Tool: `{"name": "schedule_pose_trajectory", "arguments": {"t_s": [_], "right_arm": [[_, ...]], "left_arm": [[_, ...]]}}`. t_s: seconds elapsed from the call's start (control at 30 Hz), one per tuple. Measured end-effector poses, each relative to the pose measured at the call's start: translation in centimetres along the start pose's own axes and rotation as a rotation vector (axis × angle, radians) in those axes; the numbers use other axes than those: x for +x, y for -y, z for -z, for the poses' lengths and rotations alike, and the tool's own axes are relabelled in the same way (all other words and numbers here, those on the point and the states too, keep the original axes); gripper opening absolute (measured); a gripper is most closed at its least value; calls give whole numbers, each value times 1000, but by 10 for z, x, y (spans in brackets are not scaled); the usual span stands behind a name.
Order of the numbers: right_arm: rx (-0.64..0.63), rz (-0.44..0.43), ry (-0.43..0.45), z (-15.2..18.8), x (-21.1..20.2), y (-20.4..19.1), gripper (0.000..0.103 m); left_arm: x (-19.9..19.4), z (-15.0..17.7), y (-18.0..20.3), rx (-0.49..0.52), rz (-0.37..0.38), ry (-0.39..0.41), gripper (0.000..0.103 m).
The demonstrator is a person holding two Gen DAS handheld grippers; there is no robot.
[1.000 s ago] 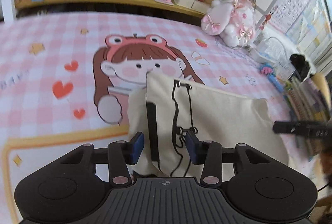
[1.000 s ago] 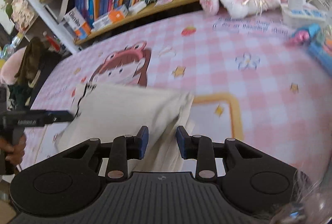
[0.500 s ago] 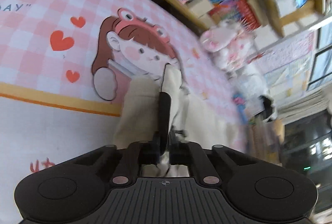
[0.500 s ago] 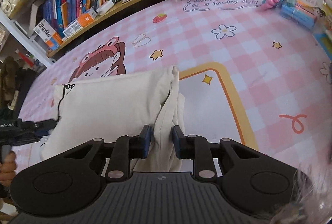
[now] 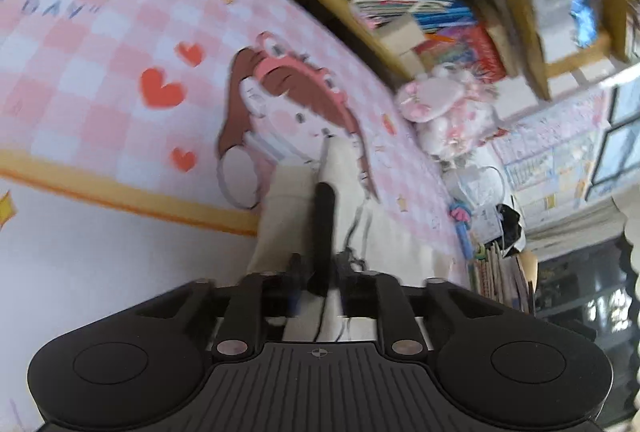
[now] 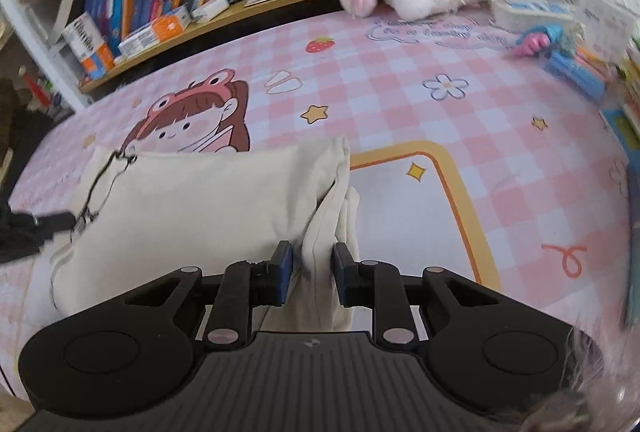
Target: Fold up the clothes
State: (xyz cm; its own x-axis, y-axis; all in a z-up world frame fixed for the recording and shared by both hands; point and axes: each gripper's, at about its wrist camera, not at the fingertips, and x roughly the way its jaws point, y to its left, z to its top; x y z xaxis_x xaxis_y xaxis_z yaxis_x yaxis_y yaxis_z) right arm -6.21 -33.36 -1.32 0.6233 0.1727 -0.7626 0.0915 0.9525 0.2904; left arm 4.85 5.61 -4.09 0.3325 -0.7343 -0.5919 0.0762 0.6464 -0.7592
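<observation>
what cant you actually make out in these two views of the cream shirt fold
- Left wrist view: motion blur smears the left gripper fingertips and the cream cotton garment between them, so the grip's depth is unclear.
- Right wrist view: the right gripper body covers the garment's near edge.
- Right wrist view: the black line print is too foreshortened to identify.

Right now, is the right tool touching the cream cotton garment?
Touching. The right wrist view shows a bunched fold of the cream cotton garment between the right tool pads; the right pad presses it.
</observation>
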Motion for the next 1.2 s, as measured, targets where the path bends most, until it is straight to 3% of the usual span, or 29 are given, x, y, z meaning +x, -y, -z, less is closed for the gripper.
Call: {"name": "schedule_pose_trajectory", "arguments": {"t_s": [0.1,0.13,0.17,0.27,0.4,0.47,0.63,0.8,0.83,0.87,0.93,1.0,1.2], "right_arm": [[68,-23,11,-2,-8,4,27],[93,-38,14,-2,-11,6,29],[120,-52,17,-3,-13,7,32],[189,-73,12,-5,-15,12,35],[201,-51,-19,-6,-10,11,44],[201,-31,-39,-5,-6,11,44],[248,-41,-45,-4,-4,19,41],[307,-47,-55,-4,-3,27,42],[311,-45,-51,-5,-4,27,42],[314,-44,-44,-7,-7,28,42],[326,-48,-32,-8,-11,30,44],[347,-55,-32,-8,-12,33,46],[365,-55,-81,-1,-8,32,53]], "left_arm": [[-1,1,0,-1,7,-13,33],[-2,4,2,16,8,-12,22],[-4,5,9,43,19,-4,3],[-12,12,30,154,52,15,3],[0,7,6,63,-32,-3,4],[1,7,1,28,-34,-7,12],[3,7,2,34,-47,-5,21],[-5,6,6,56,-93,8,22],[-8,5,7,77,-118,16,32],[-12,5,9,98,-143,24,55],[-18,3,13,140,-192,41,79],[-25,2,17,182,-242,57,79],[-5,-5,18,155,-270,7,78]]}}
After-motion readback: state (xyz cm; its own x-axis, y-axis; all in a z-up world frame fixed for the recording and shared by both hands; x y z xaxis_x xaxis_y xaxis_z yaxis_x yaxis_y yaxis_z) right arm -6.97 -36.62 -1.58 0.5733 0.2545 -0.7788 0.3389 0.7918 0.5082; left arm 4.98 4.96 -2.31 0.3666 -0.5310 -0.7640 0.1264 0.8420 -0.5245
